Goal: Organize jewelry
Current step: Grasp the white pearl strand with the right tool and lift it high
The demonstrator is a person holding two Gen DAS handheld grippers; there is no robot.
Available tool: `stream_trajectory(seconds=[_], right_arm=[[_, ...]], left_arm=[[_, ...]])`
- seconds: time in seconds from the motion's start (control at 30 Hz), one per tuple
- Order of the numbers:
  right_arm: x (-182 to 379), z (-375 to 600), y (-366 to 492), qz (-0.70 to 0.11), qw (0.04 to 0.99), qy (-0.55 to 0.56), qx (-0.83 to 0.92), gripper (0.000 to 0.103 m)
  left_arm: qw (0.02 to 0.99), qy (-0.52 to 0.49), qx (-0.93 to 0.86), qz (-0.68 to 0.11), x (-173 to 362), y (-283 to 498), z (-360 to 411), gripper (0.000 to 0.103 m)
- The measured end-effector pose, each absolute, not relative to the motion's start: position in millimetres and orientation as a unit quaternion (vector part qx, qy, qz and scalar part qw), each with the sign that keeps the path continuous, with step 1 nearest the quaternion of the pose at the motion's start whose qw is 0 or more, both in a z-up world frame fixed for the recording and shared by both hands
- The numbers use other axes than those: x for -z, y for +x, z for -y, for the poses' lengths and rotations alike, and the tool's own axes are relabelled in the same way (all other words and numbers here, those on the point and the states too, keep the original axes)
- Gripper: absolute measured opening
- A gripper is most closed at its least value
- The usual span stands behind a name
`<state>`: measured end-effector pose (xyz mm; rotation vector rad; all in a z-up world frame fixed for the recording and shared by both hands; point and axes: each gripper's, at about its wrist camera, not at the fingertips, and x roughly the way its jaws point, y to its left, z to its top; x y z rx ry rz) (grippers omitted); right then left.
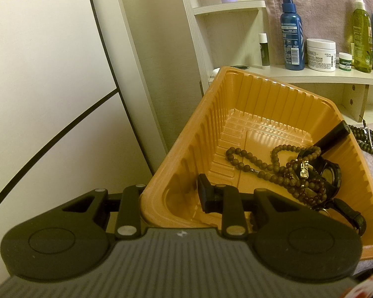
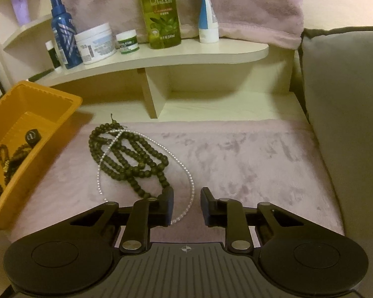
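On the pink towel (image 2: 236, 154) the right gripper (image 2: 187, 206) stands open astride the pearl strand (image 2: 146, 136), which could snag the dark beads (image 2: 131, 154) tangled over it, while the left gripper (image 1: 171, 196) apparently clamps the orange tray's (image 1: 261, 94) rim.

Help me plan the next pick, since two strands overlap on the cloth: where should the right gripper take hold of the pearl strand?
Probably at the near loop of the pearl strand, from above. That arc lies alone on the pink cloth, clear of the dark bead necklace it crosses further back, and already sits between the right gripper fingers.
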<state>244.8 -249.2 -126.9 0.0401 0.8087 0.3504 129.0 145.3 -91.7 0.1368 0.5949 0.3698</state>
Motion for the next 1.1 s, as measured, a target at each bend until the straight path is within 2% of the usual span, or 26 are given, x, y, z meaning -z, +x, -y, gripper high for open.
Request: stream_trajectory(seconds=[0.17, 0.27, 0.3, 0.5, 0.67, 1.1], right_arm=[[131, 240, 249, -0.397, 0.904, -0.005, -0.160, 0.020], [132, 235, 247, -0.393, 0.907, -0.030, -0.149, 0.011], [133, 233, 246, -0.390, 0.908, -0.038, -0.151, 0.003], [125, 236, 237, -0.363, 0.914, -0.014, -0.178, 0.002], [100, 240, 212, -0.318, 0.922, 0.021, -0.221, 0.002], [20, 252, 182, -0.257, 0.926, 0.058, -0.271, 0.002]], left_arm=[[0.937, 0.067, -0.181, -0.291, 92, 129, -145, 0.026], [0.937, 0.067, -0.181, -0.291, 92, 129, -145, 0.026], [0.937, 0.067, -0.181, -0.291, 92, 129, -145, 0.026], [0.937, 0.067, -0.181, -0.291, 92, 129, -145, 0.026], [0.937, 0.067, -0.181, -0.291, 92, 129, -146, 0.026], [0.937, 0.067, -0.180, -0.290, 92, 129, -145, 0.026]])
